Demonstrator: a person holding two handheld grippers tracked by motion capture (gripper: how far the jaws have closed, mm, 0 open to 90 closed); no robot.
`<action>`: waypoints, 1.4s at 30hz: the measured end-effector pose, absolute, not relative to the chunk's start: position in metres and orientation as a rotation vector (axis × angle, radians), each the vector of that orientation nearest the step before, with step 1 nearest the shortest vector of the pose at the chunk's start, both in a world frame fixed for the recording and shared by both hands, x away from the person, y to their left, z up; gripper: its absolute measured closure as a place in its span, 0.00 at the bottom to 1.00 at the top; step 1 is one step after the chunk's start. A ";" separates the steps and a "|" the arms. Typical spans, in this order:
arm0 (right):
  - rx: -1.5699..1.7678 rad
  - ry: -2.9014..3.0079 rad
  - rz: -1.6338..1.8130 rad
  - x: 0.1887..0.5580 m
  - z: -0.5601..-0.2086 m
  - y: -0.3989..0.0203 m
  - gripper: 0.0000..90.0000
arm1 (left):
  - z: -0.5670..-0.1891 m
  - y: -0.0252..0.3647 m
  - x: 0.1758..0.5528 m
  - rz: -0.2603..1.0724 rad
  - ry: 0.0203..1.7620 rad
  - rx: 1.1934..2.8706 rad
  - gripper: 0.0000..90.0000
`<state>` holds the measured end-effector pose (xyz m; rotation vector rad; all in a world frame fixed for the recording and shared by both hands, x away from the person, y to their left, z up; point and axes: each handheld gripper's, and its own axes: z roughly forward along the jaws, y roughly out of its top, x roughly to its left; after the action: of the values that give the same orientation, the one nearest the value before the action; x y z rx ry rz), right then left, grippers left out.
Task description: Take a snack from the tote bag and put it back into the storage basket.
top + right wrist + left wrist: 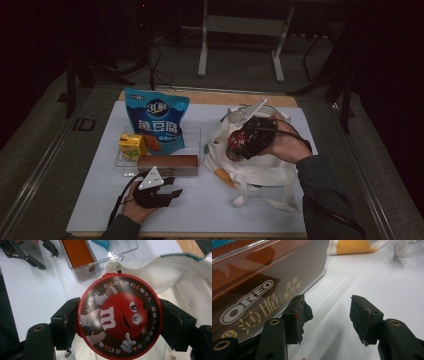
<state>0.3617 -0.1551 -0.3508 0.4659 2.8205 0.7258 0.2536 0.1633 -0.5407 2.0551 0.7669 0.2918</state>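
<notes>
M&M's tin (120, 317): round, red-rimmed, lid printed with the red candy character; clamped across its width between both jaws of the right gripper (120, 322) and held above the mouth of the bag. In the high view the tin (239, 141) sits over the bag's left part.

White sheet (200, 200): covers the tabletop; everything stands on it.

Cloth tote bag (260, 167): cream, slumped on the right half of the sheet, handles trailing toward the near edge, an orange patch at its lower left.

Blue snack pouch (157, 119): upright, leaning at the back of the clear tray (194, 137).

Oreo box (168, 164): brown, long, lying along the tray's near wall. In the left gripper view it (259, 287) is seen through the clear wall, just beside one jaw.

Yellow drink carton (132, 145): left end of the tray, touching the pouch.

Left gripper (169, 192): low over the sheet in front of the tray, jaws about half open, bare sheet between the pads (362, 317), holding nothing.
</notes>
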 end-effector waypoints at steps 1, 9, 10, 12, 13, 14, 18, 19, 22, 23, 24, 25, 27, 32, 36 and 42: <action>0.456 2.819 0.731 0.362 -0.351 -0.154 0.27 | -0.541 0.163 0.254 0.292 0.767 2.055 0.52; 0.418 2.828 0.742 0.359 -0.348 -0.142 0.27 | -0.541 0.163 0.254 0.292 0.768 2.054 0.52; 0.412 2.829 0.745 0.359 -0.347 -0.140 0.27 | -0.541 0.163 0.254 0.291 0.768 2.054 0.52; 0.395 2.827 0.751 0.358 -0.345 -0.138 0.27 | -0.541 0.163 0.254 0.291 0.767 2.054 0.52; 0.394 2.825 0.755 0.358 -0.345 -0.136 0.27 | -0.541 0.163 0.254 0.291 0.767 2.054 0.52; 0.395 2.825 0.756 0.358 -0.344 -0.135 0.27 | -0.541 0.163 0.254 0.291 0.767 2.054 0.52; 0.375 2.828 0.754 0.357 -0.343 -0.130 0.27 | -0.541 0.163 0.254 0.292 0.767 2.054 0.52; 0.367 2.831 0.756 0.356 -0.343 -0.128 0.27 | -0.541 0.163 0.254 0.292 0.767 2.054 0.52; 0.354 2.835 0.766 0.355 -0.342 -0.124 0.27 | -0.541 0.163 0.254 0.291 0.768 2.054 0.52; 0.350 2.837 0.765 0.355 -0.342 -0.122 0.27 | -0.541 0.163 0.254 0.291 0.767 2.054 0.52; 0.349 2.837 0.768 0.355 -0.342 -0.122 0.27 | -0.541 0.163 0.254 0.291 0.767 2.054 0.52; 0.346 2.838 0.768 0.355 -0.342 -0.120 0.27 | -0.541 0.163 0.254 0.291 0.767 2.054 0.52; 0.340 2.841 0.772 0.355 -0.341 -0.118 0.27 | -0.541 0.163 0.254 0.291 0.767 2.055 0.52; 0.325 2.845 0.779 0.355 -0.341 -0.111 0.27 | -0.541 0.163 0.254 0.293 0.767 2.054 0.52; 0.325 2.838 0.784 0.356 -0.340 -0.107 0.27 | -0.541 0.163 0.254 0.292 0.767 2.054 0.52; 0.328 2.836 0.796 0.359 -0.340 -0.101 0.27 | -0.541 0.164 0.254 0.288 0.769 2.052 0.52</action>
<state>0.3594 -0.1009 -0.3397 0.3279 2.8362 0.7956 0.2538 0.1636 -0.5408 2.0525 0.7695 0.2882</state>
